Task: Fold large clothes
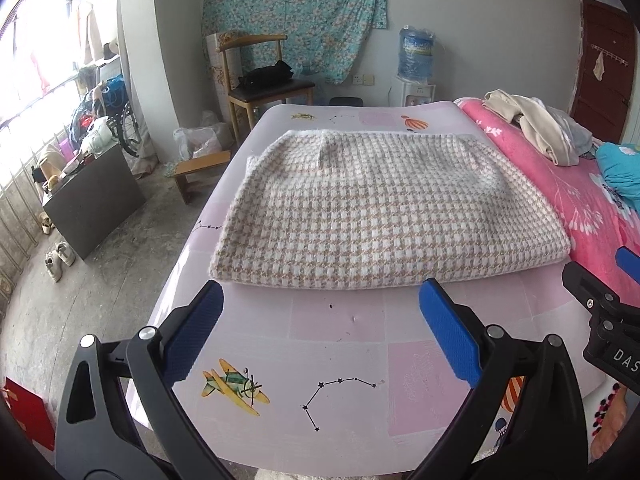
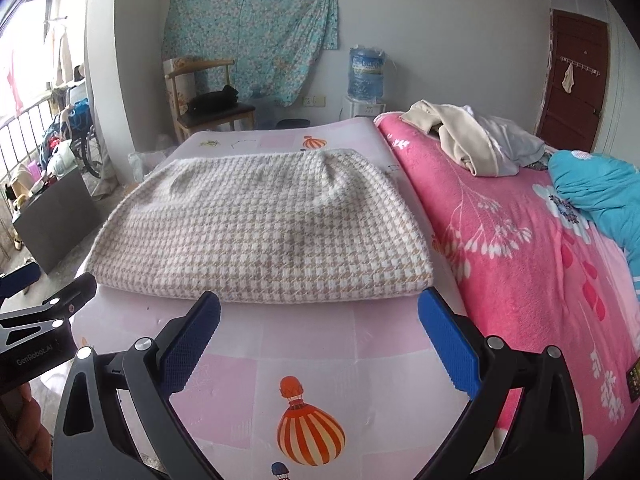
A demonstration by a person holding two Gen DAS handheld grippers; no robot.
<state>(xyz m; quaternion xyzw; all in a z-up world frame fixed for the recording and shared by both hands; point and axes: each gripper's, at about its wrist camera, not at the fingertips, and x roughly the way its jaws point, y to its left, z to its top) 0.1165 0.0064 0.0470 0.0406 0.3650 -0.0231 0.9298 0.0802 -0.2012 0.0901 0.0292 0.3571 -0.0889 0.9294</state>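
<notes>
A beige-and-white houndstooth garment [image 1: 380, 208] lies folded in a flat rectangle on the pink patterned mat [image 1: 340, 360]; it also shows in the right wrist view [image 2: 264, 228]. My left gripper [image 1: 320, 304] is open and empty, just short of the garment's near edge. My right gripper [image 2: 320, 312] is open and empty, also just short of that near edge, toward its right corner. The right gripper shows at the right edge of the left wrist view [image 1: 608, 292]. The left gripper shows at the left edge of the right wrist view [image 2: 44, 308].
A pink floral blanket [image 2: 520, 240] lies right of the mat, with a heap of beige and grey clothes [image 2: 472, 140] and a teal quilt [image 2: 600, 188] on it. A wooden chair [image 1: 260, 80], a water dispenser [image 1: 416, 68] and a dark cabinet [image 1: 92, 200] stand beyond the bed.
</notes>
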